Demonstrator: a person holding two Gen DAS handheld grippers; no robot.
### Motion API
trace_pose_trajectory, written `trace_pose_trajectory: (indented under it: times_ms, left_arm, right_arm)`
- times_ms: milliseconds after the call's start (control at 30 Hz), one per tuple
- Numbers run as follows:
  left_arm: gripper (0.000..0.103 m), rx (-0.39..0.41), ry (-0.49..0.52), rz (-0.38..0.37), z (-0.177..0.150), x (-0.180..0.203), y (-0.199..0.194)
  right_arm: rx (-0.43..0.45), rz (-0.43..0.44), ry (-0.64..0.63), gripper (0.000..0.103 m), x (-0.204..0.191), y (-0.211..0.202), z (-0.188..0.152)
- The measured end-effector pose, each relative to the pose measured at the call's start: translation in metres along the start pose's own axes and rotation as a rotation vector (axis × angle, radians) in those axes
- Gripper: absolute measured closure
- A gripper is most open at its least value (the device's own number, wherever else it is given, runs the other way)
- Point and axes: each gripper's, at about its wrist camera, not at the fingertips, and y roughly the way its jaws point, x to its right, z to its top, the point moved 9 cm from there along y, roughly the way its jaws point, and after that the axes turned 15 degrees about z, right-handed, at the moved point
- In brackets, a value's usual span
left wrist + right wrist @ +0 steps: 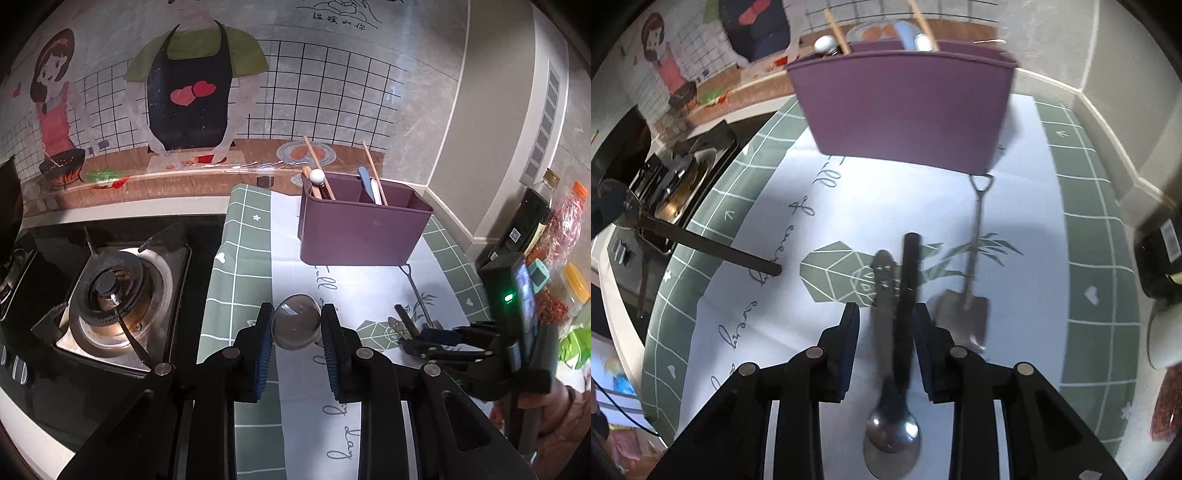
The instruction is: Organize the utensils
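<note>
Left wrist view: the left gripper point(295, 325) has its fingers pinching a spoon bowl point(295, 326); the purple caddy point(360, 232) stands at one o'clock. Right wrist view: the right gripper point(886, 332) has its fingers slightly spread around two crossed spoon handles point(892, 314) on the surface, a shovel-shaped spoon point(971, 280) just beside at two o'clock.

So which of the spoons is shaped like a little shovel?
The shovel spoon lying right of the right gripper, handle toward the purple caddy; others have round bowls.

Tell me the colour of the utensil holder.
Purple; the utensil holder shows best in the right wrist view.
</note>
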Motion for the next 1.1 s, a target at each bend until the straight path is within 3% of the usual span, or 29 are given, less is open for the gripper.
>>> trace_pose_trajectory:
  times_ms: [100, 200, 233, 467, 600, 667, 733, 767, 1000, 1100]
  left_arm:
    - [0.077, -0.005, -0.006, -0.001, 0.0, -0.001, 0.0]
    - [0.077, -0.004, -0.009, 0.002, 0.0, -0.002, -0.001]
    - [0.077, -0.003, -0.011, 0.003, 0.0, -0.002, -0.001]
    - [0.086, 0.019, -0.014, -0.013, 0.005, 0.0, -0.008]
    - [0.087, 0.029, -0.004, -0.017, 0.007, 0.004, -0.01]
    - [0.087, 0.029, -0.007, -0.017, 0.007, 0.003, -0.01]
    - [0.087, 0.026, -0.014, -0.017, 0.006, 0.002, -0.009]
    - [0.087, 0.024, -0.016, -0.016, 0.006, 0.0, -0.009]
    - [0.086, 0.003, -0.042, -0.023, 0.005, -0.005, -0.008]
    - [0.086, 0.003, -0.043, -0.025, 0.005, -0.005, -0.008]
  right_arm:
    - [0.002, -0.059, -0.032, 0.075, 0.002, 0.004, 0.001]
    - [0.008, -0.05, -0.027, 0.089, 0.003, 0.0, 0.002]
    - [0.017, -0.034, -0.021, 0.103, 0.003, -0.004, 0.003]
    - [0.14, 0.068, 0.023, 0.103, -0.002, -0.058, 0.014]
    - [0.128, 0.047, 0.009, 0.101, 0.002, -0.063, 0.014]
    - [0.082, 0.03, 0.014, 0.093, 0.008, -0.053, 0.009]
    - [0.071, 0.026, 0.022, 0.076, 0.012, -0.042, 0.005]
    - [0.062, 0.03, 0.022, 0.074, 0.013, -0.036, 0.003]
    - [0.007, -0.074, -0.033, 0.074, 0.019, -0.001, 0.003]
    - [0.005, -0.104, -0.04, 0.083, 0.021, -0.002, 0.006]
